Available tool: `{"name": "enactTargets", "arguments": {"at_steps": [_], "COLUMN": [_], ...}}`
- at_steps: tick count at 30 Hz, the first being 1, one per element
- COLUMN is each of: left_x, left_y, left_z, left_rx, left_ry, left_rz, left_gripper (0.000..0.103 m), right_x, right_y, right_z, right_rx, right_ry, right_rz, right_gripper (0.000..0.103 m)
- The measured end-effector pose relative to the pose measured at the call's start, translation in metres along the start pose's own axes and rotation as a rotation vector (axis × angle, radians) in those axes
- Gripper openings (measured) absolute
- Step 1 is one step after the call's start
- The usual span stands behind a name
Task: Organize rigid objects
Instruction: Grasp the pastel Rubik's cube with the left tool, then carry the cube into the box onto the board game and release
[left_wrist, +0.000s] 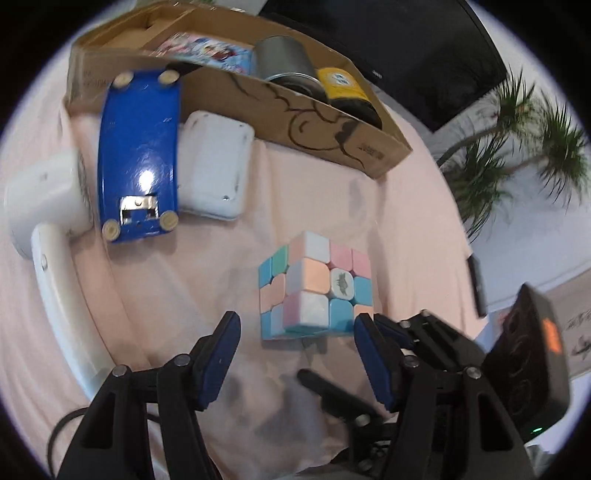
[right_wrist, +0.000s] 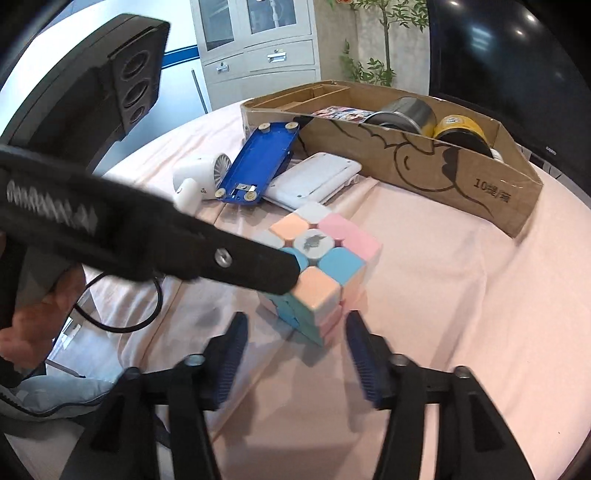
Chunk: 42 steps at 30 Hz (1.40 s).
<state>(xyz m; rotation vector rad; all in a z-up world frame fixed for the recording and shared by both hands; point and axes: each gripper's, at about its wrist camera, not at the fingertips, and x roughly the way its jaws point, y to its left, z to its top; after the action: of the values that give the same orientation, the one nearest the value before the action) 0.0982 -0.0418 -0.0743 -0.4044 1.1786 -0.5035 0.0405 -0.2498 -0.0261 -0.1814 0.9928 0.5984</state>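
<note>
A pastel puzzle cube sits on the pink cloth. My left gripper is open, its blue pads on either side of the cube's near edge; the right pad is close to a corner, and contact is unclear. In the right wrist view one black finger of that gripper lies across the cube's left side. My right gripper is also open, with the cube's near corner just ahead of its fingertips. A cardboard box stands at the back.
The box holds a metal tin, a yellow roll and a printed pack. In front of it lie a blue upturned stapler-like thing, a flat white device and a white handheld fan. A black cable trails at the left.
</note>
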Motion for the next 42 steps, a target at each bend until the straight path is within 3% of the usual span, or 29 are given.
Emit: {"name": "enactTargets", "arguments": {"at_steps": [4,10,15,20,25,29,33,36,39,42], "left_x": [0.009,0.007,-0.032,-0.078,-0.098,-0.087,-0.056,-0.032,-0.039,-0.053], "left_y": [0.004,-0.016,-0.035,-0.036,-0.021,0.008,0.046,0.076,0.084,0.083], "left_z": [0.007,0.012,0.027,0.063,0.129,0.180,0.208,0.207,0.198,0.191], "left_rx": [-0.022,0.079,0.161,0.220,0.269,0.257,0.221,0.152,0.140,0.152], "left_ry": [0.007,-0.017,-0.101,-0.226,-0.314,-0.292,-0.190,-0.107,-0.131,-0.164], "left_rz": [-0.084,-0.031,0.056,0.111,0.169,0.189,0.181,0.193,0.138,0.165], "left_gripper": [0.052,0.050,0.050,0.050,0.050,0.050,0.050,0.045,0.045,0.045], "right_x": [0.015,0.022,0.003,-0.007,0.012,0.052,0.113,0.151,0.157,0.163], "right_y": [0.011,-0.001,0.010,0.016,0.014,-0.004,-0.016,-0.012,-0.006,-0.014], "right_z": [0.006,0.023,0.051,0.105,0.179,0.231,0.254,0.251,0.247,0.256], "right_rx": [-0.021,0.013,-0.028,-0.069,-0.134,-0.099,-0.056,-0.025,-0.010,0.046], "right_ry": [0.012,0.017,-0.070,-0.171,-0.259,-0.251,-0.141,-0.046,-0.050,-0.041], "right_rz": [-0.025,-0.089,-0.087,-0.054,-0.051,-0.012,0.022,0.042,0.039,0.069], "right_gripper": [0.060,0.050,0.050,0.050,0.050,0.050,0.050,0.050,0.050,0.050]}}
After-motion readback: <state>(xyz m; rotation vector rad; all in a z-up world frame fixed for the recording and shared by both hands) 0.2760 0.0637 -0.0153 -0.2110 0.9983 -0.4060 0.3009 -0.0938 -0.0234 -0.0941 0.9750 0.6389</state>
